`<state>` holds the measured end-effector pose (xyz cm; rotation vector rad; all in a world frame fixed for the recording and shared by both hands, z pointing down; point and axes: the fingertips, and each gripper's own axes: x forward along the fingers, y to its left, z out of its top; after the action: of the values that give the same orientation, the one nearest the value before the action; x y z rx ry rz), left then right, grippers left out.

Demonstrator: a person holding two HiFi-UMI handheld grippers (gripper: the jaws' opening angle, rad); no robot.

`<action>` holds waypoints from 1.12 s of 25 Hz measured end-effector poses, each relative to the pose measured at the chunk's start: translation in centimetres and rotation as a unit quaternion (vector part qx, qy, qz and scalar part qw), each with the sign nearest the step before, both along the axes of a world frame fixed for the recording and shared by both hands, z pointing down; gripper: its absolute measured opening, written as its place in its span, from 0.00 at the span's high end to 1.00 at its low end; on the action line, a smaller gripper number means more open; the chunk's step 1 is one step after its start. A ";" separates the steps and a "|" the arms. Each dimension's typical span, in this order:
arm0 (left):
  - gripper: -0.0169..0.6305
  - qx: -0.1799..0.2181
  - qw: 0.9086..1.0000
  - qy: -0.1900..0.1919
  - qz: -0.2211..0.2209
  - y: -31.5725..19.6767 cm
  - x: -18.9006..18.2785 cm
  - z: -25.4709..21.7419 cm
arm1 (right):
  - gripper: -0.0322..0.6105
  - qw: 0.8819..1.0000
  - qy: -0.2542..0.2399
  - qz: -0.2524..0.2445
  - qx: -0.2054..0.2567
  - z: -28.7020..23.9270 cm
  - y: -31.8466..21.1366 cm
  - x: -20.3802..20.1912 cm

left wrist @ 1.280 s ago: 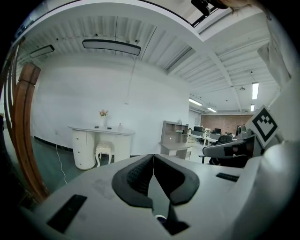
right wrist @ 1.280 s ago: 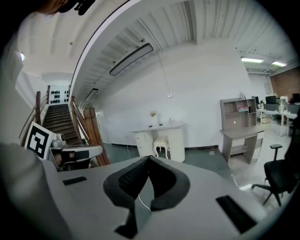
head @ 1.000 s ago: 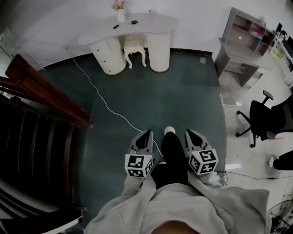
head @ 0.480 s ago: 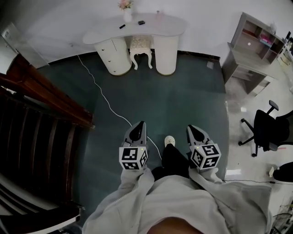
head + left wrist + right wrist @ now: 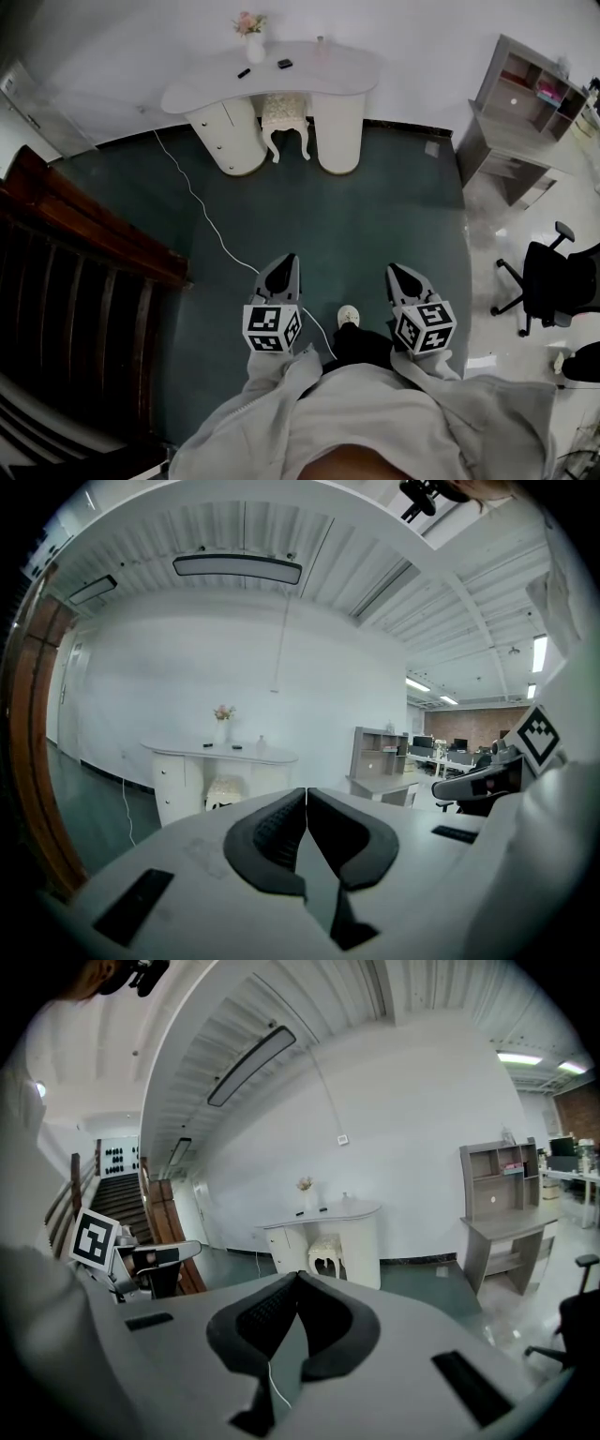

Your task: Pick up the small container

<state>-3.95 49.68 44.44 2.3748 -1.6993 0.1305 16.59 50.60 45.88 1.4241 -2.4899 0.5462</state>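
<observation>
Fingers (image 5: 272,829) of the left gripper (image 5: 284,262) were pressed together on nothing. Those of the right gripper (image 5: 398,272) likewise met at the tips, empty. Over the last second the person had walked on across the green floor (image 5: 375,216), a shoe (image 5: 348,316) now forward between the two tools. The white table (image 5: 347,67) had drawn slightly nearer but was still well apart from both. That pointed to an approach under way, with no reach yet begun. On the table, from left to right, a vase (image 5: 255,47) held pink flowers (image 5: 248,22), and the small container (image 5: 322,40) stood near the back edge, its contents too small to tell. At far right, a shelf unit (image 5: 525,103) held a pink item in one compartment.
</observation>
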 end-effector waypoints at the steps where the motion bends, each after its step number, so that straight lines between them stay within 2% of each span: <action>1: 0.95 -0.001 1.000 0.001 0.001 -0.9 0.0 0.0 | 0.87 1.000 0.002 -0.001 -0.001 0.0 -0.8 -0.1; 9: 0.95 -0.021 1.000 0.005 0.005 -6.1 0.2 0.1 | 0.87 1.000 0.000 -0.001 -0.010 -0.6 -6.4 -0.4; 19: 0.95 -0.017 1.000 0.007 -0.004 -12.5 -0.2 0.5 | 0.87 1.000 -0.008 -0.018 -0.003 -0.4 -13.4 -1.5; 28: 0.95 -0.021 1.000 0.003 -0.003 -14.2 0.4 1.4 | 0.87 0.999 -0.007 -0.039 -0.014 0.1 -15.9 -2.8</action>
<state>-3.52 35.46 45.80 2.3370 -1.6826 0.1560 13.81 34.70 45.99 1.3101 -2.5273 0.5752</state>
